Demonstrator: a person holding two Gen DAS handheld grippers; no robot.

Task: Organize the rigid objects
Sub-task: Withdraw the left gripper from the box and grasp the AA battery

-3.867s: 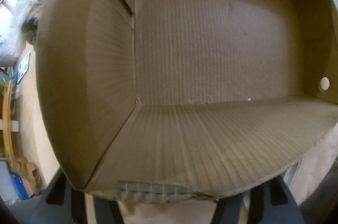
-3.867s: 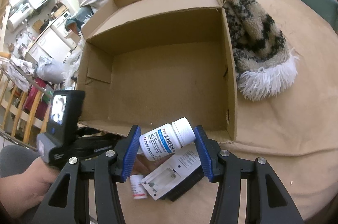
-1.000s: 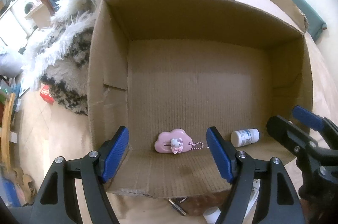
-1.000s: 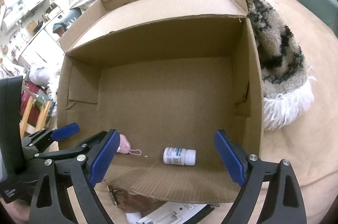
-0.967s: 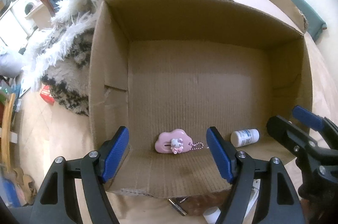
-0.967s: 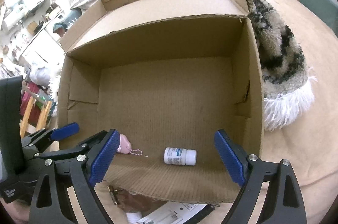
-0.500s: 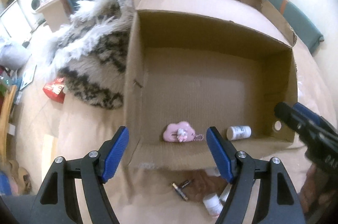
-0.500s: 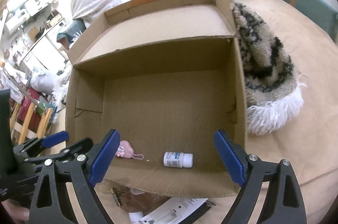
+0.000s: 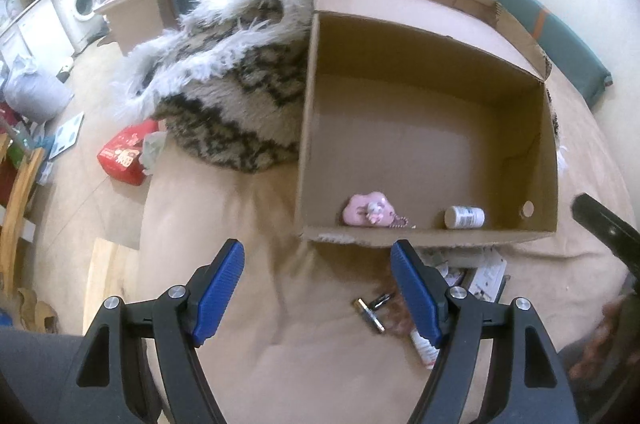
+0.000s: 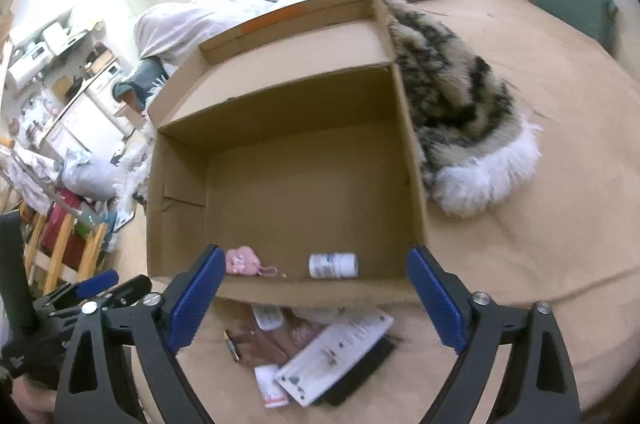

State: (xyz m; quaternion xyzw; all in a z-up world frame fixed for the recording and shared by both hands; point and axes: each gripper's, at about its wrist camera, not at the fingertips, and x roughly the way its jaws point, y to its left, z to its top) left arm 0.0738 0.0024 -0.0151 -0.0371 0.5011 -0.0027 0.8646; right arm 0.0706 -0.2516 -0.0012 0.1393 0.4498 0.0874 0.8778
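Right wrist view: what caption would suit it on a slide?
Open right claw above a cardboard box holding a pink charm and white pill bottle, small items waiting outside.

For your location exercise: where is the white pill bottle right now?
The white pill bottle lies on its side inside the cardboard box, against its near wall, right of the pink cloud charm.

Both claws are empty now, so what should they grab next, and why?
Probably the right claw should dip toward the small white bottle just outside the brown cardboard box. The pink cloud charm and white pill bottle are already inside; loose items still lie in front.
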